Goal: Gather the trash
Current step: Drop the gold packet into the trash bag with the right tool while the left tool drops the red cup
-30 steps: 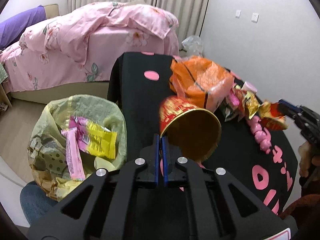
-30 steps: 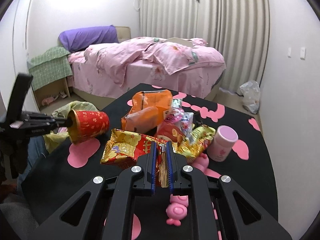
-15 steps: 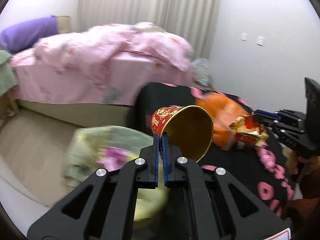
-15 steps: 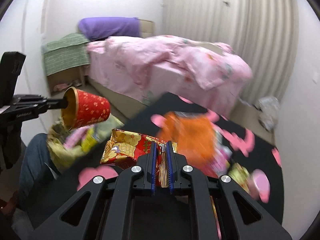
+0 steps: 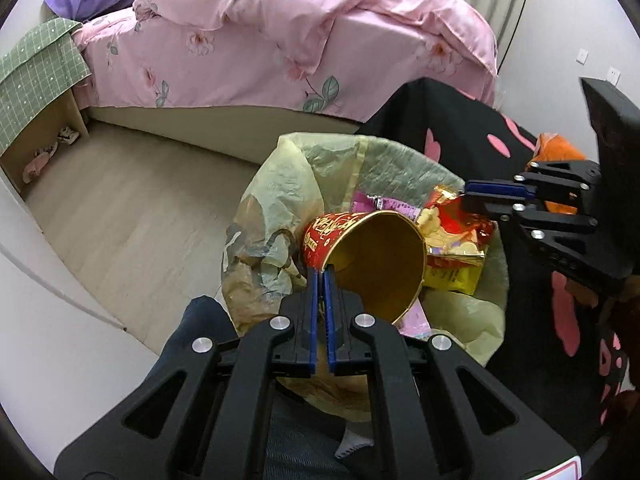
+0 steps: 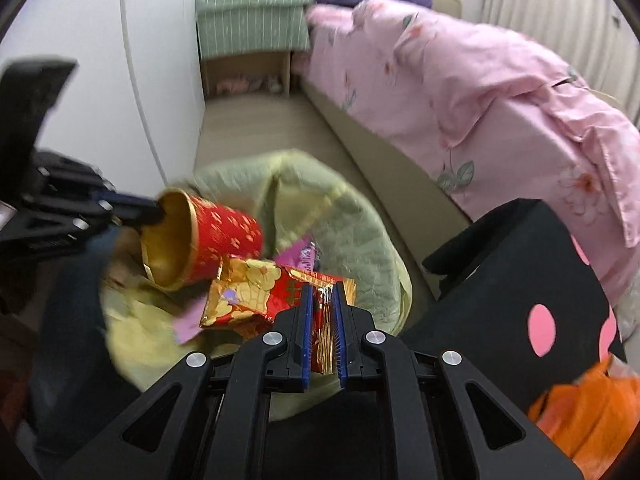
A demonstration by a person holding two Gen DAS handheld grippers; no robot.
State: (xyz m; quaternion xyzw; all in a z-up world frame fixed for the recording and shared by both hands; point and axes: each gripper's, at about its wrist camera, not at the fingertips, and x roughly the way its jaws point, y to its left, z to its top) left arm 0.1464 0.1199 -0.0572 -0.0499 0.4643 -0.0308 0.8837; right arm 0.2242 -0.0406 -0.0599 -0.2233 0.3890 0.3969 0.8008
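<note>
My left gripper (image 5: 320, 276) is shut on the rim of a red and gold paper cup (image 5: 368, 256), held on its side over the yellow-green trash bag (image 5: 280, 208). The cup also shows in the right wrist view (image 6: 200, 246). My right gripper (image 6: 323, 292) is shut on a red and gold foil snack wrapper (image 6: 256, 296) and holds it over the same bag (image 6: 360, 236), close beside the cup. In the left wrist view the right gripper (image 5: 468, 198) and the wrapper (image 5: 456, 252) are at the right. Pink wrappers (image 5: 392, 204) lie inside the bag.
A black table with pink shapes (image 6: 532, 280) stands to the right of the bag, with an orange bag (image 6: 592, 412) on it. A bed with pink bedding (image 5: 300, 36) is behind. A wooden nightstand under green cloth (image 5: 36, 92) stands at the left. A dark-clad knee (image 5: 200, 332) is near the bag.
Both grippers have swung from above the table to over the trash bag, carrying the cup and the foil wrapper. Both stay shut.
</note>
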